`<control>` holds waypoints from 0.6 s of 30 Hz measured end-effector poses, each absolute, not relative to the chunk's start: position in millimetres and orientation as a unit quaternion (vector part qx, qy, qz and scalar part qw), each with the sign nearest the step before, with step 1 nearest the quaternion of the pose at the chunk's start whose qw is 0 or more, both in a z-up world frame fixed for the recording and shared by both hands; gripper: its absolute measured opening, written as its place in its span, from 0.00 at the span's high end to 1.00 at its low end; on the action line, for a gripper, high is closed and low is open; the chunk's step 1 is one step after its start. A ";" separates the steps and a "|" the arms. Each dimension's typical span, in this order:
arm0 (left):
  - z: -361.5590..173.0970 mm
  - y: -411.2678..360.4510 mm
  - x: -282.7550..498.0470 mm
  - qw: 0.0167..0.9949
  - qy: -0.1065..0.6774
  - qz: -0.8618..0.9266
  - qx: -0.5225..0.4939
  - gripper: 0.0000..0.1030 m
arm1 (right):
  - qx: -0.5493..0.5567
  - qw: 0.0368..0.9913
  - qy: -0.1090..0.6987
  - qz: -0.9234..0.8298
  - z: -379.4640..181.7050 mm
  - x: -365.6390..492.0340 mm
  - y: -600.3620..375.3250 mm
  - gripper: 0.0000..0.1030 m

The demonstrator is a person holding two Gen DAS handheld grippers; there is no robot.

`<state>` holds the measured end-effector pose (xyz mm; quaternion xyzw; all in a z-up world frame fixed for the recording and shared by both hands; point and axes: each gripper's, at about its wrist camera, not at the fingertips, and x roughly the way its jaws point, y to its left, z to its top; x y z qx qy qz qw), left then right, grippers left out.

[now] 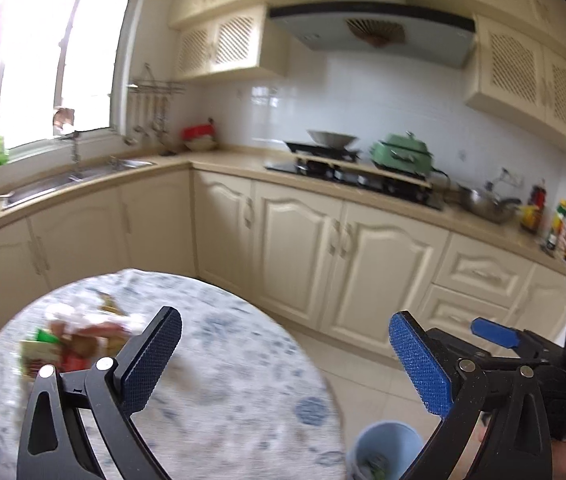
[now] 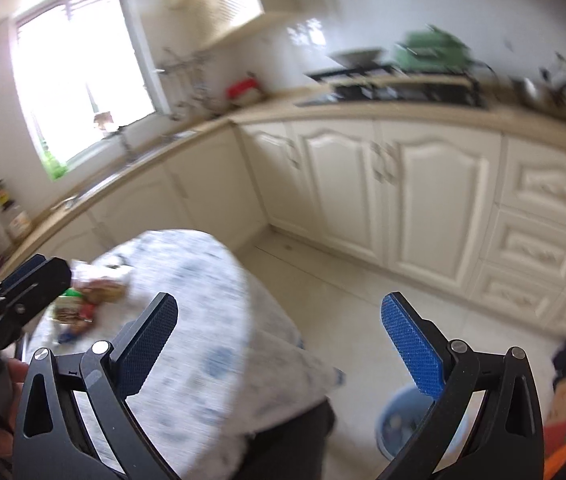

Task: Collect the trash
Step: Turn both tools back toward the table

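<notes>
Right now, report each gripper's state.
Left gripper: open, holding nothing.
Right gripper: open, holding nothing.

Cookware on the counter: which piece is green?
The lidded pot on the wooden board over the hob; the wok beside it and pan further right are bare metal.

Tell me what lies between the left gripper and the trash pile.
Only bare tablecloth, in the left wrist view; the open left gripper holds nothing, the pile untouched.
</notes>
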<state>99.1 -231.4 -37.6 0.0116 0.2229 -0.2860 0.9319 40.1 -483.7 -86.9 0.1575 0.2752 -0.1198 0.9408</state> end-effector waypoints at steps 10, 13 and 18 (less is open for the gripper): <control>-47.4 -138.8 42.4 0.970 0.174 -0.168 -0.002 0.01 | 0.098 0.966 0.239 -0.026 -47.5 82.1 -365.3 0.00; -54.0 -111.1 27.9 0.975 0.171 -0.139 -0.012 0.01 | 0.076 0.968 0.239 0.002 -47.6 92.6 -332.9 0.00; -66.3 -78.8 14.7 0.980 0.175 -0.095 -0.027 0.01 | 0.047 0.968 0.245 0.035 -52.6 114.0 -295.1 0.00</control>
